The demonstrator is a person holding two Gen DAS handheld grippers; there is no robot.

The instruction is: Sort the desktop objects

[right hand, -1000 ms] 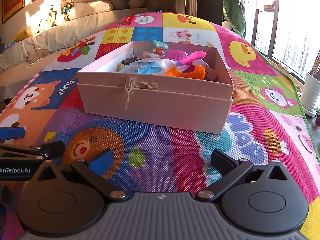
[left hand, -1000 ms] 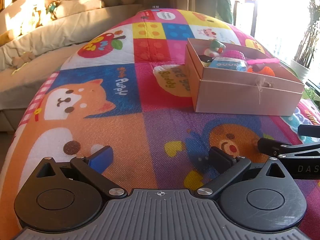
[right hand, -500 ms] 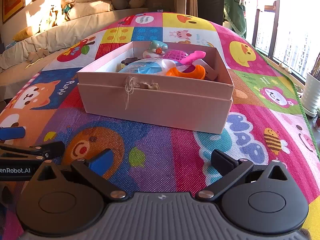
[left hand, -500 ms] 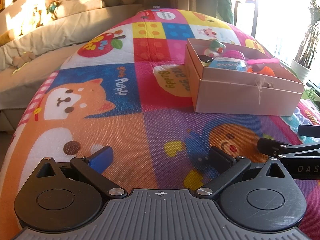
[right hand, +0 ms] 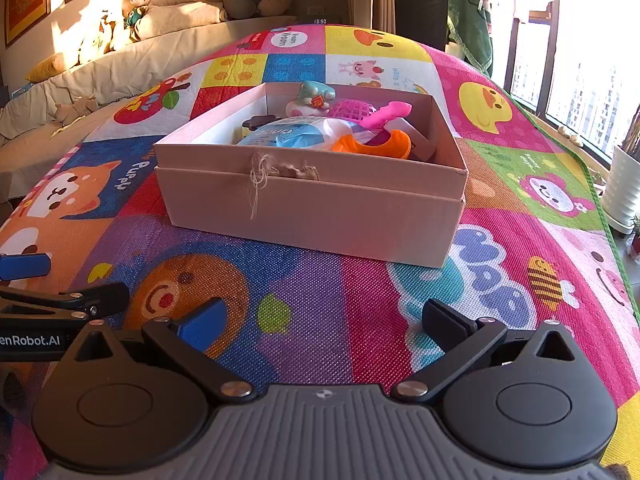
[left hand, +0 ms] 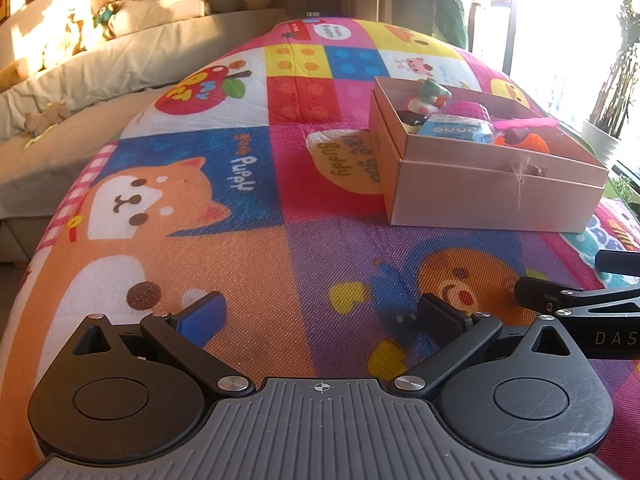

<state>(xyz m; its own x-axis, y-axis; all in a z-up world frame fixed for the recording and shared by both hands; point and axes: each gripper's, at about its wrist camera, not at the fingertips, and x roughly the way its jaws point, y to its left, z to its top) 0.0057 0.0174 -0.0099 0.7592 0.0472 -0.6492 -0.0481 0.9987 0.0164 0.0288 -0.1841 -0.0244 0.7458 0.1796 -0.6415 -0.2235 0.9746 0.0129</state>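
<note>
On the mat: pink cardboard box [right hand: 312,208] sits mid-way up the colourful play mat [right hand: 304,320], ahead of both tools.
Box contents: blue-white soft pack [right hand: 296,136], orange plastic piece [right hand: 376,146], pink plastic handle [right hand: 386,114], pink mesh ball [right hand: 354,110], small teal-and-white figure [right hand: 312,100], a dark bit at the back left I can't identify.
Loose items: none visible on the mat in either view, so sorting looks done or close to it.
Left gripper [left hand: 320,314]: wide apart, nothing between the fingers, low over the mat, box ahead and to its right.
Right gripper [right hand: 322,320]: also spread wide, empty, facing the box's front wall squarely.
Spacing: the two tools sit side by side, close; each shows at the edge of the other's view. Both well short of the box.
Handling, box: light, thin card walls, will flex and dent if pinched hard. Looks like a tray nested in its lid, so the walls are doubled. Take a side wall near a corner, not the middle of a long side.
Handling, pack: soft, crinkly, probably slippery; pinch at an end seam.
Handling, plastics: rigid, light, smooth; grip the handle's straight part, or the orange rim.
Handling, figure: small, rounded, likely to roll out of a pinch.
Twine tag [right hand: 260,176]: hangs on the front wall, could snag a finger.
</note>
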